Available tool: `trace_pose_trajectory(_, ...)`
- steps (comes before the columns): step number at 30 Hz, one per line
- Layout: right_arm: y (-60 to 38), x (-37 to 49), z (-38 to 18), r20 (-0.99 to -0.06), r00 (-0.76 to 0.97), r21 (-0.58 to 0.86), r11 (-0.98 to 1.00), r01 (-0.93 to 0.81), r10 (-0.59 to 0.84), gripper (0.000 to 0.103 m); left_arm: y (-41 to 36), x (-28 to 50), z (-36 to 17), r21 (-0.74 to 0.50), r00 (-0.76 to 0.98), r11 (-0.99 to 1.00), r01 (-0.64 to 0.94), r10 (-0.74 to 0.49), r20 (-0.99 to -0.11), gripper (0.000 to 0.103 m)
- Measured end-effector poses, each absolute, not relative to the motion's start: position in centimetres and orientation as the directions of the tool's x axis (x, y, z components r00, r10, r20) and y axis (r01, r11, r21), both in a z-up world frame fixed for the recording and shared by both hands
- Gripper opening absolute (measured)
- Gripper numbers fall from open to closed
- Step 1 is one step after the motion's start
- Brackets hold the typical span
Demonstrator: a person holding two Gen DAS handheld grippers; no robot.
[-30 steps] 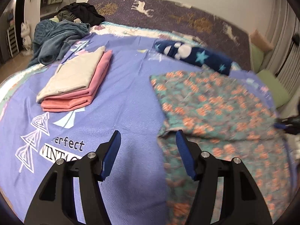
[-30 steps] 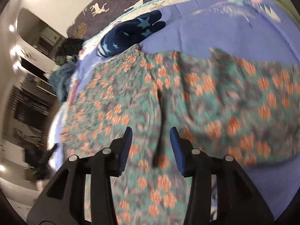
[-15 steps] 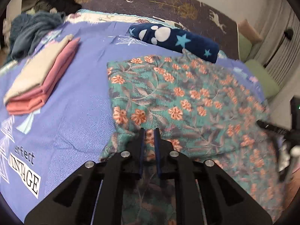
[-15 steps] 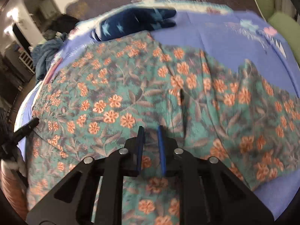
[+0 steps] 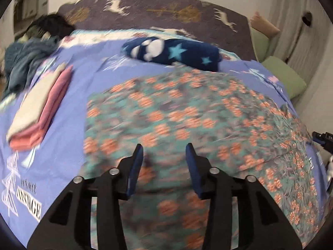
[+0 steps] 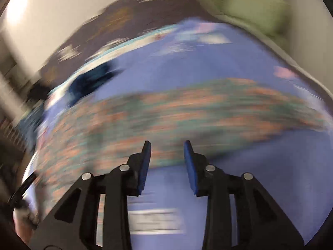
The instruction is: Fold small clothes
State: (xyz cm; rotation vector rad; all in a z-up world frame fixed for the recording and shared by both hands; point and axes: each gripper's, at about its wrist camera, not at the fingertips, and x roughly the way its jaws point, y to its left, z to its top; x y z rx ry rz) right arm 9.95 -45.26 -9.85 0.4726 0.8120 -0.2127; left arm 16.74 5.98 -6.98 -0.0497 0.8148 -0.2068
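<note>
So the bed [image 5: 68, 112] has a periwinkle-blue cover with white line-drawn trees and some block lettering at the lower left of the left wrist view. On the left side of that frame there's a neat folded stack [image 5: 39, 112], a cream piece on top of pink ones, flat and squared off. Above it, upper left, a rumpled teal blanket [image 5: 25, 62] sits in a heap with something dark piled behind it. Top centre there's a fuzzy navy roll [image 5: 172, 52] with pale stars and white blobs, right up against the far edge of the garment. Behind all that is a purple-brown headboard cover [image 5: 166, 12] with white deer, and green cushions [image 5: 285, 77] at the upper right. Nothing sits on top of the garment itself.

The floral garment [image 5: 187, 120] is thin teal fabric covered in orange flowers, spread wide and mostly flat over the centre and right of the bed, with a layer lying over the lower right part. It's pretty smeared with motion blur.

The left gripper [image 5: 164, 154] hovers over the near edge of the floral cloth, jaws partway apart and opening, nothing pinched between the blue pads. The right gripper [image 6: 167, 152] is the same deal, jaws opening with an empty gap, near the garment's lower edge; that view is badly blurred.
</note>
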Motion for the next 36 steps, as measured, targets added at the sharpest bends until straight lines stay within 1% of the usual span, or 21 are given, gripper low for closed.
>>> trace_pose_trajectory(1, -48.1, 8.7, -10.3, -0.751, 0.656, 0.304, 0.847, 0.437, -0.069, 0.033, 4.9, 16.9, -7.0, -0.103, 0.671, 0.977, 0.186, -0.203, -0.713, 0.052)
trace_pose_trajectory(3, -52.8, 6.2, -11.2, -0.766, 0.630, 0.308, 0.787, 0.535, -0.128, 0.036, 3.2, 17.6, -7.9, -0.087, 0.656, 0.975, 0.206, -0.204, -0.726, 0.059)
trace_pose_trajectory(4, -55.0, 5.0, -11.9, -0.775, 0.617, 0.326, 0.750, 0.575, -0.136, 0.042, 2.7, 18.0, -8.6, -0.086, 0.635, 0.974, 0.209, -0.202, -0.745, 0.061)
trace_pose_trajectory(5, -56.8, 3.9, -12.6, -0.784, 0.606, 0.351, 0.712, 0.607, -0.130, 0.044, 2.1, 18.4, -9.3, -0.064, 0.619, 0.977, 0.204, -0.179, -0.764, 0.063)
trace_pose_trajectory(6, -58.8, 2.4, -13.8, -0.790, 0.605, 0.408, 0.652, 0.639, -0.099, 0.045, 1.8, 18.5, -9.6, -0.041, 0.620, 0.978, 0.204, -0.161, -0.768, 0.066)
trace_pose_trajectory(8, -61.4, 0.7, -15.7, -0.774, 0.633, 0.512, 0.559, 0.652, -0.029, 0.047, 1.3, 18.5, -9.5, -0.017, 0.624, 0.978, 0.207, -0.145, -0.768, 0.068)
trace_pose_trajectory(9, -62.7, -0.1, -16.8, -0.752, 0.659, 0.576, 0.499, 0.648, 0.012, 0.048, 1.3, 18.4, -9.5, -0.013, 0.624, 0.978, 0.207, -0.142, -0.768, 0.069)
trace_pose_trajectory(12, -64.4, 0.0, -18.5, -0.689, 0.724, 0.675, 0.398, 0.622, 0.038, 0.052, 1.1, 18.4, -9.7, -0.010, 0.624, 0.978, 0.206, -0.139, -0.769, 0.069)
trace_pose_trajectory(14, -65.0, 0.7, -19.0, -0.677, 0.736, 0.685, 0.384, 0.618, 0.023, 0.056, 1.2, 18.3, -9.7, 0.003, 0.626, 0.979, 0.206, -0.129, -0.769, 0.070)
trace_pose_trajectory(15, -65.3, 1.3, -19.2, -0.679, 0.734, 0.677, 0.394, 0.622, 0.007, 0.060, 1.1, 18.3, -9.7, 0.010, 0.627, 0.979, 0.205, -0.123, -0.770, 0.071)
trace_pose_trajectory(18, -65.2, 3.5, -18.7, -0.725, 0.686, 0.586, 0.466, 0.663, -0.064, 0.061, 0.8, 18.5, -9.7, 0.022, 0.626, 0.979, 0.201, -0.111, -0.772, 0.073)
trace_pose_trajectory(19, -65.1, 4.3, -18.2, -0.746, 0.658, 0.539, 0.492, 0.683, -0.097, 0.053, 0.8, 18.6, -9.7, 0.022, 0.625, 0.979, 0.200, -0.111, -0.773, 0.074)
trace_pose_trajectory(20, -64.9, 4.9, -17.9, -0.761, 0.638, 0.503, 0.512, 0.696, -0.120, 0.037, 0.9, 18.6, -9.6, 0.021, 0.624, 0.980, 0.199, -0.111, -0.773, 0.074)
trace_pose_trajectory(21, -65.1, 5.8, -18.0, -0.764, 0.634, 0.491, 0.527, 0.693, -0.121, 0.026, 0.9, 18.6, -9.6, 0.019, 0.624, 0.980, 0.199, -0.111, -0.774, 0.075)
trace_pose_trajectory(22, -65.1, 6.3, -17.8, -0.761, 0.640, 0.496, 0.539, 0.681, -0.108, 0.010, 1.0, 18.6, -9.6, 0.017, 0.624, 0.980, 0.199, -0.113, -0.773, 0.075)
trace_pose_trajectory(25, -64.1, 7.2, -15.9, -0.714, 0.694, 0.544, 0.549, 0.635, -0.094, 0.010, 1.0, 18.6, -9.6, 0.010, 0.623, 0.980, 0.199, -0.119, -0.773, 0.076)
trace_pose_trajectory(29, -58.9, 8.9, -10.6, -0.595, 0.804, 0.613, 0.638, 0.466, -0.016, 0.010, 1.1, 18.6, -9.6, 0.004, 0.624, 0.980, 0.201, -0.125, -0.771, 0.077)
trace_pose_trajectory(30, -56.1, 10.0, -8.7, -0.553, 0.832, 0.630, 0.673, 0.386, 0.040, 0.010, 1.1, 18.6, -9.6, 0.003, 0.625, 0.979, 0.202, -0.127, -0.770, 0.077)
trace_pose_trajectory(33, -48.0, 12.9, -4.6, -0.465, 0.862, 0.642, 0.747, 0.171, 0.202, 0.010, 1.3, 18.5, -9.6, -0.008, 0.626, 0.979, 0.203, -0.136, -0.768, 0.078)
trace_pose_trajectory(36, -37.8, 15.5, -1.9, -0.404, 0.831, 0.616, 0.786, -0.061, 0.381, 0.010, 1.4, 18.5, -9.5, -0.019, 0.626, 0.979, 0.205, -0.146, -0.766, 0.079)
